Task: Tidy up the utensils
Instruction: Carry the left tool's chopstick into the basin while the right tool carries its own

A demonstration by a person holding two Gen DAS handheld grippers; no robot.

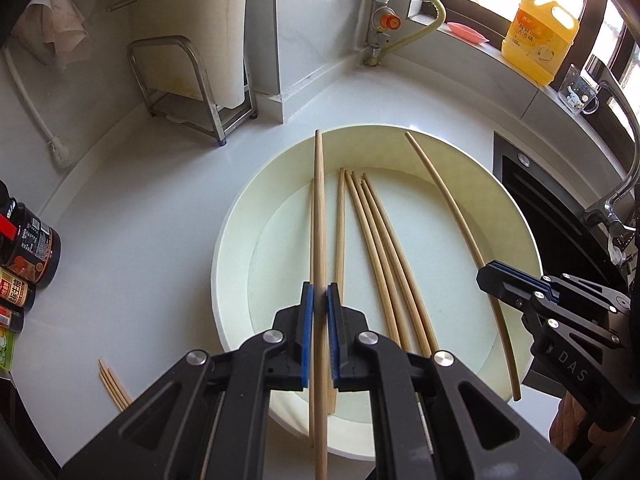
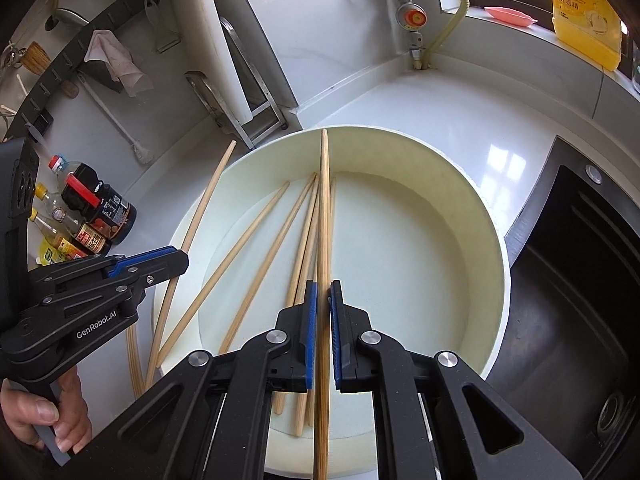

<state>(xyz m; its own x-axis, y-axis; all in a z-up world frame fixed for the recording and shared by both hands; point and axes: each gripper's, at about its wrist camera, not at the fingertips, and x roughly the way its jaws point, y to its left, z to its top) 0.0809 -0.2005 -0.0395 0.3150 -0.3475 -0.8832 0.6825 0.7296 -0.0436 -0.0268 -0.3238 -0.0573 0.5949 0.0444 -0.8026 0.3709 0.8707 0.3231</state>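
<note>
A white round basin [image 1: 232,256] [image 2: 480,240] stands on the pale counter with several wooden chopsticks [image 1: 376,240] [image 2: 271,256] lying on its floor. My left gripper [image 1: 320,292] [image 2: 180,258] is shut on one chopstick [image 1: 319,200] [image 2: 209,192], held above the basin's left side and pointing away. My right gripper [image 2: 323,288] [image 1: 492,276] is shut on another chopstick [image 2: 325,200] [image 1: 445,196], held over the basin's right part. A few loose chopsticks [image 1: 114,388] lie on the counter left of the basin.
Sauce bottles [image 1: 32,240] [image 2: 92,216] crowd the counter's left edge. A metal rack [image 1: 192,84] stands at the back left. A black sink [image 2: 580,280] with a faucet [image 1: 624,184] lies right of the basin. A yellow detergent jug [image 1: 540,36] sits on the windowsill.
</note>
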